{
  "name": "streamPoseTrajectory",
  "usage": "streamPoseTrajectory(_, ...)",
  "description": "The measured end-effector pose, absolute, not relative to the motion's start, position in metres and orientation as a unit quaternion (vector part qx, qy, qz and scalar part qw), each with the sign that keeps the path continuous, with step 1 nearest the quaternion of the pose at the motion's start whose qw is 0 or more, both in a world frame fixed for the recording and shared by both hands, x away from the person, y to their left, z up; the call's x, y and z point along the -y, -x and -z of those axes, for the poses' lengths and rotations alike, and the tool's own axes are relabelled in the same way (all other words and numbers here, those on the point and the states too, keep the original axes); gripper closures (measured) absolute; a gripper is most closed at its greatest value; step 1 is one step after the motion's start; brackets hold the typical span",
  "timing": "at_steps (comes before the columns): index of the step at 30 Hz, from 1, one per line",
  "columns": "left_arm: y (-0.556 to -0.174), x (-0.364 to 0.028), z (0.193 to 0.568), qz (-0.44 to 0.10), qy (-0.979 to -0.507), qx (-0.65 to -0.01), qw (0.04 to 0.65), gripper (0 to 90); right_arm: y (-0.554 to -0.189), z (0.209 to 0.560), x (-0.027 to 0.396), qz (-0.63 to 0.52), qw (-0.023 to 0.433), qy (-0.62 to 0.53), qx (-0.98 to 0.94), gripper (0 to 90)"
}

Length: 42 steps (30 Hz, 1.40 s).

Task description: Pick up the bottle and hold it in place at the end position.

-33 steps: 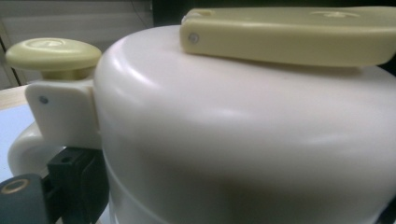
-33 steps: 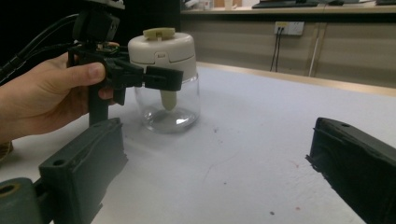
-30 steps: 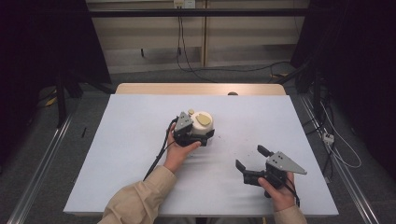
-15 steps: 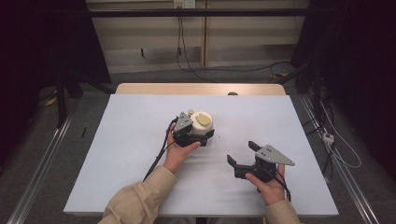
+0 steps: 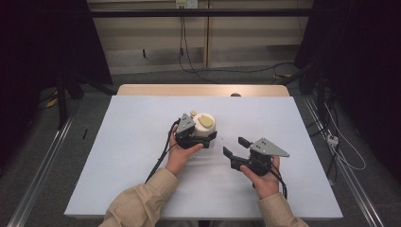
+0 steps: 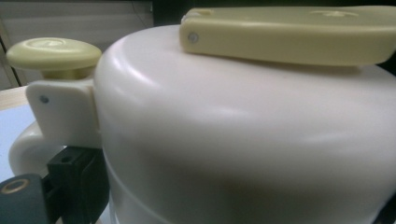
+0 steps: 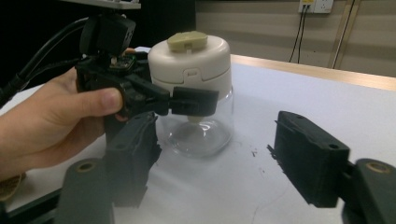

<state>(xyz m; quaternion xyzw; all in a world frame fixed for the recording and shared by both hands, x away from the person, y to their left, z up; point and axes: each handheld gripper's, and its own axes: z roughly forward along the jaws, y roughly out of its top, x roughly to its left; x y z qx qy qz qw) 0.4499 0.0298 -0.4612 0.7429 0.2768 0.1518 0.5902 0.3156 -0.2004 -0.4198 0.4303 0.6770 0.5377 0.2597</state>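
Observation:
A clear glass jar (image 5: 204, 126) with a cream lid (image 6: 233, 140) stands mid-table. The lid carries a pale yellow flap (image 6: 289, 32) and a round yellow button (image 6: 53, 53). My left gripper (image 5: 206, 130) is shut on the jar at the lid's lower edge, and one of its black fingers (image 7: 194, 100) lies across the front. My right gripper (image 5: 235, 146) hovers to the right of the jar, pointing at it. Its jaws stand apart and have just been closing, with nothing between them. In the right gripper view the jar (image 7: 196, 84) stands a short way beyond the right gripper (image 7: 219, 158).
A pale blue-white mat (image 5: 132, 142) covers the table, with a wooden edge (image 5: 203, 90) at the far side. Cables trail over the floor behind and to the right. A metal rail (image 5: 38, 175) runs along the table's left.
My right gripper has moved left toward the jar, and its jaws now stand narrower. My left gripper and the jar have stayed in place.

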Motion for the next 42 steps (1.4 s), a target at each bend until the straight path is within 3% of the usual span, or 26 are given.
streamPoseTrajectory(27,-0.449,-0.029,0.461,-0.152,-0.742,-0.278,0.591,6.1,-0.348,0.397,0.18,-0.526,0.223,-0.432,-0.698,84.8)
streamPoseTrajectory(33,-0.449,-0.029,0.461,-0.152,-0.741,-0.279,0.591,6.1,-0.352,0.393,0.178,-0.528,0.219,-0.428,-0.7,89.7)
streamPoseTrajectory(42,-0.449,-0.029,0.461,-0.151,-0.742,-0.279,0.591,6.1,-0.359,0.388,0.173,-0.527,0.218,-0.422,-0.705,90.0)
